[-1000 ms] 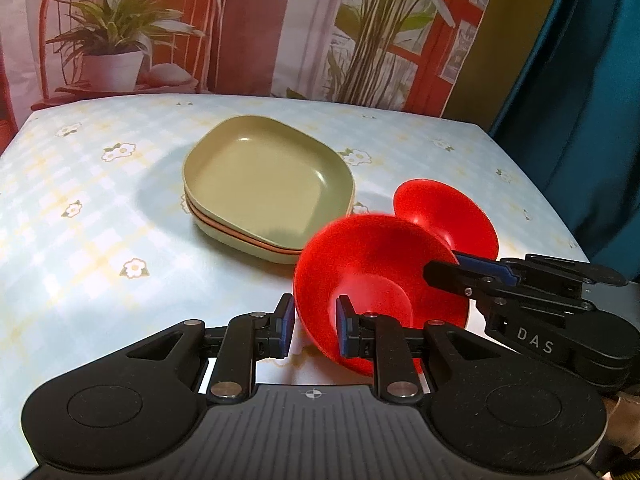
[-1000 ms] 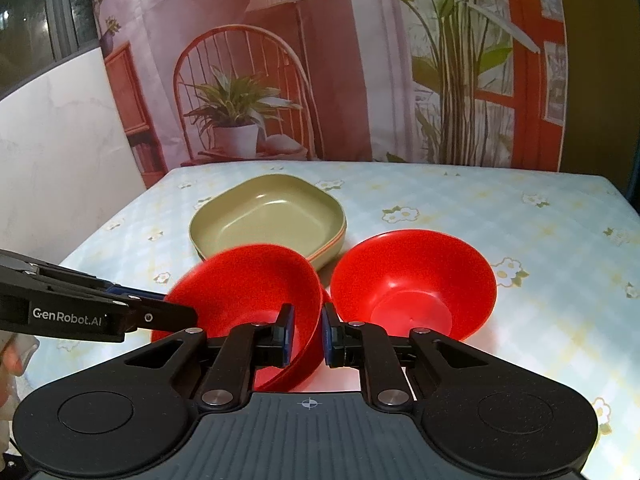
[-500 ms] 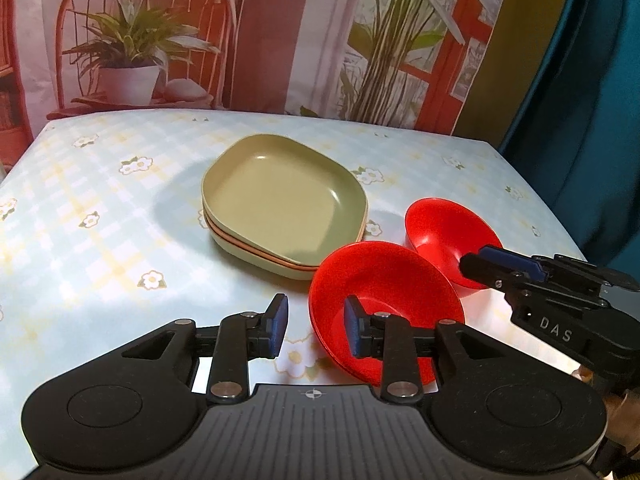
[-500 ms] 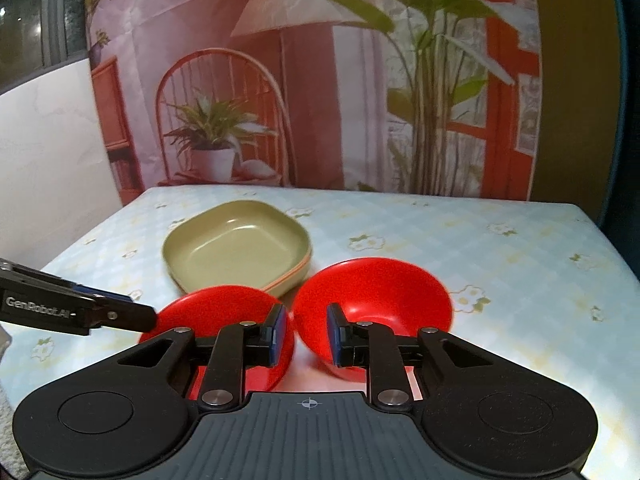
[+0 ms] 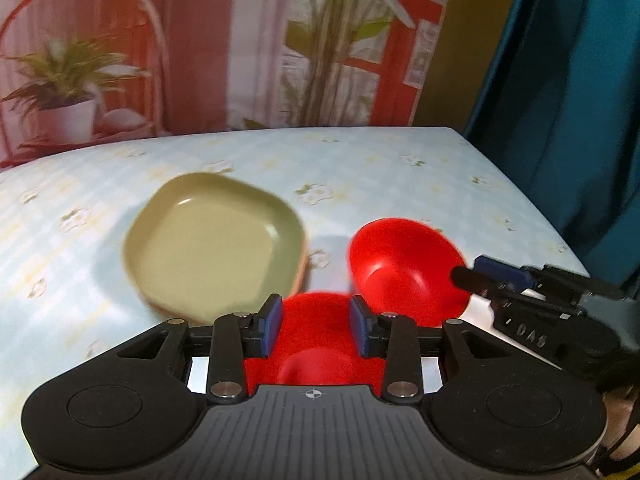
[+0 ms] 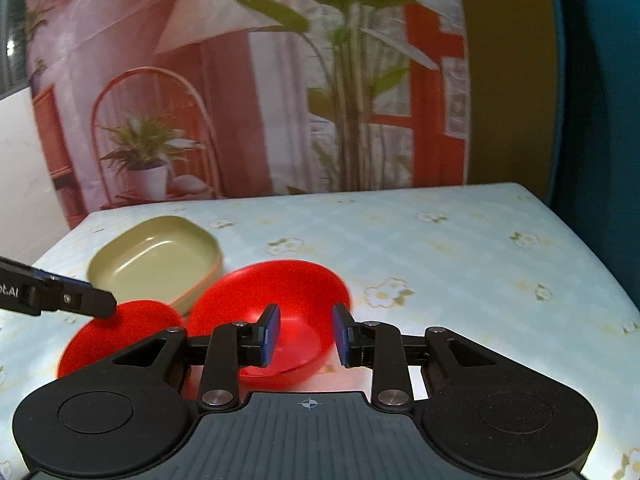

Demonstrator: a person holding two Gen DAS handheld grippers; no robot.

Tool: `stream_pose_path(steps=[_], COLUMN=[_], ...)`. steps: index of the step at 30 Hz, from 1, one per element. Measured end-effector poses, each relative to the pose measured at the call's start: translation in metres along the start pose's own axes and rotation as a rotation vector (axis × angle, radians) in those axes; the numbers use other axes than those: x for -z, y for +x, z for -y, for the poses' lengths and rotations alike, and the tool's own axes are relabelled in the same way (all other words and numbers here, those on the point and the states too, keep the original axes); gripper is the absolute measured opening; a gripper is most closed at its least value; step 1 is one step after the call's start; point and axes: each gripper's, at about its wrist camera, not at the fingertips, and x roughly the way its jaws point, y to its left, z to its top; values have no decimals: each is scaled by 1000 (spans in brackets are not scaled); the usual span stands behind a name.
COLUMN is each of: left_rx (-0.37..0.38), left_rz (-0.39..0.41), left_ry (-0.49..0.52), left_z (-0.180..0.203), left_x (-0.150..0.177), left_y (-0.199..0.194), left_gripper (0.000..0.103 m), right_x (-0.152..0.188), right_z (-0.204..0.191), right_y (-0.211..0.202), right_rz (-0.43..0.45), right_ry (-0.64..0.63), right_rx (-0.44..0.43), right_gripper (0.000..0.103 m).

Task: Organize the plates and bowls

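Left wrist view: fingers [image 5: 315, 325] now wide apart, near red bowl [image 5: 316, 344] released beneath; right fingers [image 6: 305, 334] likewise spread, empty. Bowls still unstacked.

Left gripper [image 5: 315, 329], seen along its own fingers: jaws parted, the two blue pads [image 5: 270, 325] facing each other across a wide gap with nothing clamped between them. Right gripper [image 6: 306, 335], likewise seen along its fingers: jaws parted to a similar width, blue pads [image 6: 271, 334] apart and gripping nothing. Each gripper shows at the edge of the other's view, the right gripper [image 5: 470, 276] entering from the right and the left gripper [image 6: 104, 306] from the left, both pointing inward and level.
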Motion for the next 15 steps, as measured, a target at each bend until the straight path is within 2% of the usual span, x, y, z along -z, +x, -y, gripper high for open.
stream_pose_path(steps=[4,9,15], left_rx=[30,48,46], left_rz=[-28,-67,-109], left_ry=[9,18,35], left_z=[8,16,22], left_x=[-13,-23,-29], left_y=[19,41,63], left_gripper=[38,38,38], right_x=[2,6,9], right_z=[11,19,26], right_y=[5,11,18], right_rz=[-7,-24,-41], right_ry=[31,63,102], right_rx=[3,-9,-33], right_gripper=[32,33,37])
